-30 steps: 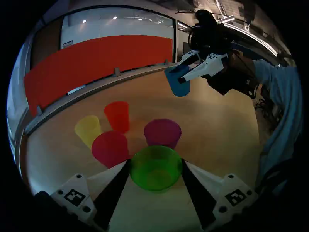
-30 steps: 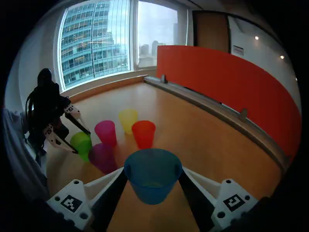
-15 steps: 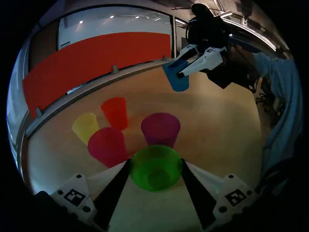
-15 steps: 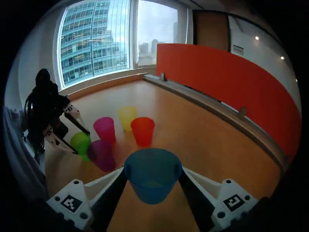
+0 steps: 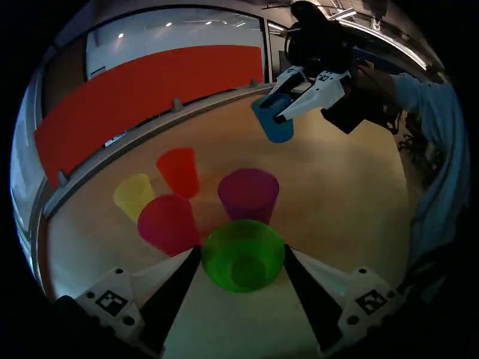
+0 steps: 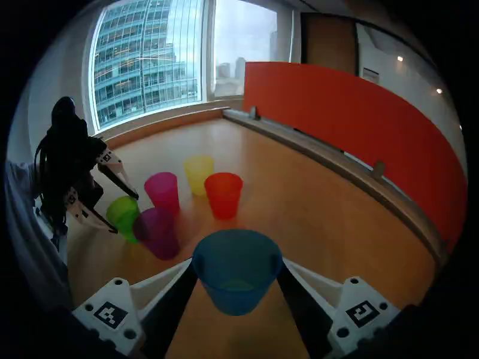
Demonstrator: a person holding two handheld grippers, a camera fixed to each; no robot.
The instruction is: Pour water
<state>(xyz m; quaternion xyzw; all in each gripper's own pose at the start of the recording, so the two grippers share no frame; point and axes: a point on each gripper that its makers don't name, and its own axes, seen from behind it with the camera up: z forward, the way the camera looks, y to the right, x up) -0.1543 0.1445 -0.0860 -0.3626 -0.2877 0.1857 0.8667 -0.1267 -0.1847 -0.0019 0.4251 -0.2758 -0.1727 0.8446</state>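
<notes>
1. Left gripper view first: the left gripper (image 5: 241, 251) has its jaws pinching a green cup (image 5: 242, 272), one finger on each side of the wall. The cup is upright at the near edge of the scene, mouth facing the camera.
2. Just past the green cup on the wooden surface (image 5: 341, 179) there's a purple cup (image 5: 248, 194). A pink cup (image 5: 167, 224) stands to its left. Farther back are an orange cup (image 5: 178, 172) and, left of that, a yellow cup (image 5: 133, 194). All four are upright and bunched close together.
3. Far right in the same view, a person's hand (image 5: 374, 81) with a light blue sleeve (image 5: 440, 125) holds the right gripper (image 5: 275, 110). Its jaws are clamped on a blue cup (image 5: 274, 127), which is up off the surface, tipped over a bit, and well apart from the cluster.
4. Right gripper view: the blue cup sits right between the fingers, squeezed from both sides, near and dead centre. There might be a bit of water (image 6: 238, 286) in the bottom, but honestly it's too murky to call.
5. From that side the green cup is off to the far left in the left gripper, just beside the purple cup. I can't tell if its base touches the surface.
6. Background stuff: a long orange partition (image 5: 149, 84) runs along the far edge of the surface, and there's a big window (image 6: 149, 60) with tower blocks outside.
</notes>
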